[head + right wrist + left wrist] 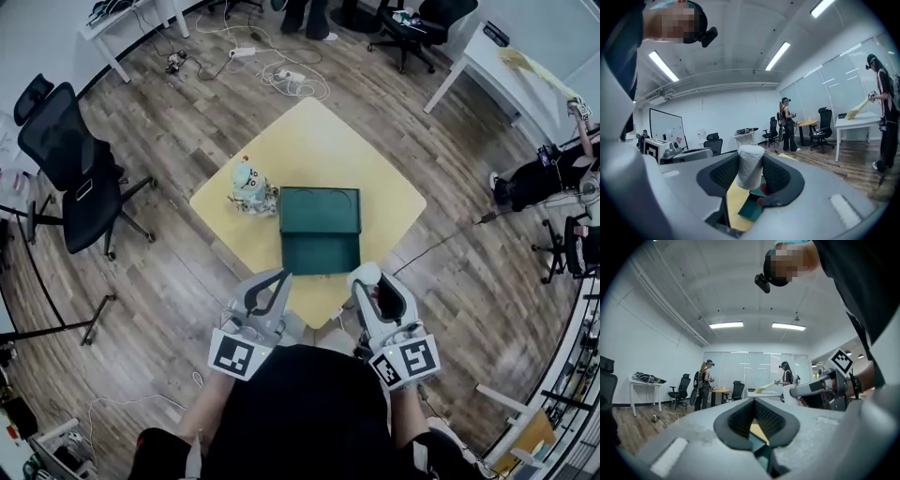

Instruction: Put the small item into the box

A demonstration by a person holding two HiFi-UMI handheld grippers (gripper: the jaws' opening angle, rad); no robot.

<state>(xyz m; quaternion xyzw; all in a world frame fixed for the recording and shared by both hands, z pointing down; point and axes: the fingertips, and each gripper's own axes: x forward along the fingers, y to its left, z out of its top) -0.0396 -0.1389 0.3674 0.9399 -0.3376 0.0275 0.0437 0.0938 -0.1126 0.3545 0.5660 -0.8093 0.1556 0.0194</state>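
A dark green box point(320, 212) lies open in the middle of the square yellow table point(319, 141), its lid folded out flat. Just left of it stands a small pale blue and white toy point(250, 186). My right gripper point(367, 279) hovers over the table's near edge, in front of the box, shut on a white cylinder point(364, 274). In the right gripper view that cylinder point(750, 166) stands upright between the pads, with the box point(751, 208) below it. My left gripper point(278, 278) hangs beside it at the near edge, its jaws closed together and holding nothing.
A black office chair point(70, 164) stands left of the table. Cables and a power strip point(281, 75) lie on the wood floor beyond it. White desks line the back and right. Another person point(544, 178) is at the right edge, and others stand far off.
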